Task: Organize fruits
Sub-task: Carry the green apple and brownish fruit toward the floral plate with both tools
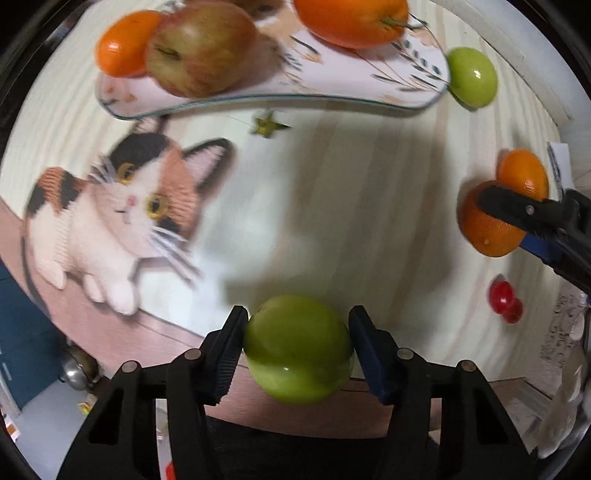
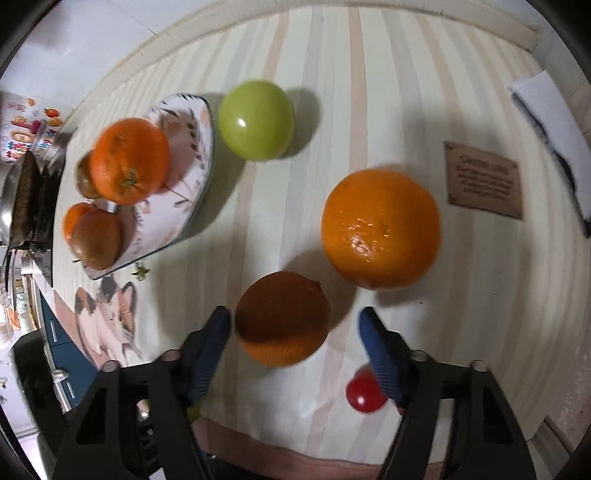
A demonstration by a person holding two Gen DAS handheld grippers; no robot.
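Observation:
My left gripper (image 1: 297, 332) is shut on a green apple (image 1: 297, 349), held above the striped tablecloth. Ahead, a floral plate (image 1: 258, 92) holds a red-green apple (image 1: 199, 48) and two oranges (image 1: 127, 42) (image 1: 351, 20). A second green apple (image 1: 472, 76) lies by the plate's right end; it also shows in the right wrist view (image 2: 256, 125). My right gripper (image 2: 295, 325) is open around a small orange (image 2: 282, 317) on the table, its left finger close, its right finger apart. A larger orange (image 2: 380, 229) lies beyond. The plate (image 2: 184, 206) is at the left.
A red cherry tomato (image 2: 365, 392) lies by my right finger. A brown label (image 2: 484, 179) and a white cloth (image 2: 550, 122) lie at the far right. A cat picture (image 1: 122, 214) is printed on the cloth. A small green stem (image 1: 267, 125) lies before the plate.

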